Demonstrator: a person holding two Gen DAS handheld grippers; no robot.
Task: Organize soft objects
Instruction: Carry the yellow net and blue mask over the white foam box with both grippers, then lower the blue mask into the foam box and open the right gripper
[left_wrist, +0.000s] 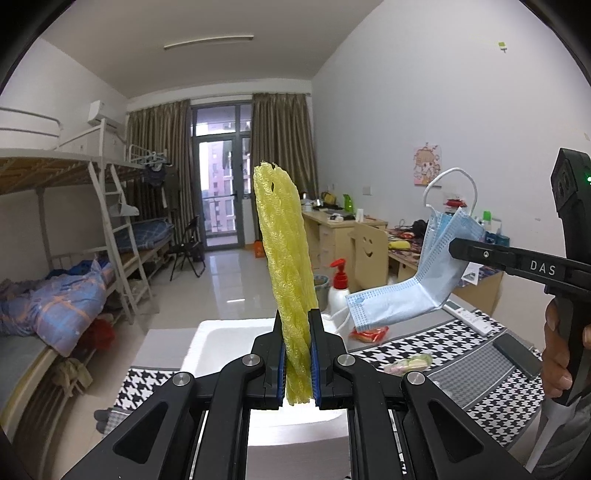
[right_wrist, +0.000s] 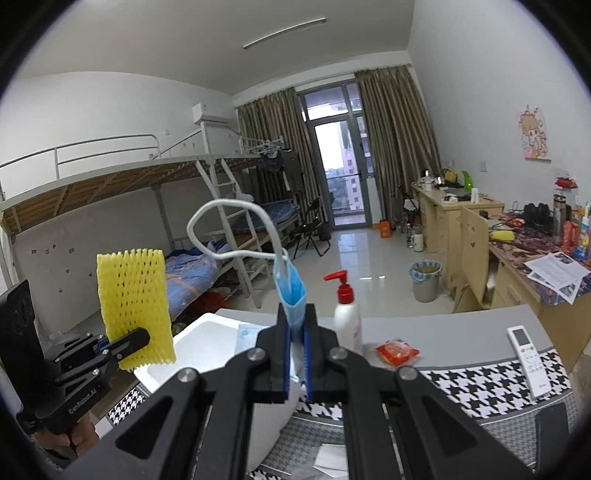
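Observation:
My left gripper is shut on a yellow foam net sleeve, which stands upright above the jaws. From the right wrist view the same yellow sleeve shows flat-on, with the left gripper clamped on its lower edge. My right gripper is shut on a folded blue face mask whose white ear loop arches up and left. In the left wrist view the mask hangs bent from the right gripper, held by a hand at the right edge.
A white foam box sits on the houndstooth table cover below both grippers. A red-capped pump bottle, a red snack packet, a white remote and a small pastel packet lie on the table. Bunk beds left, desks right.

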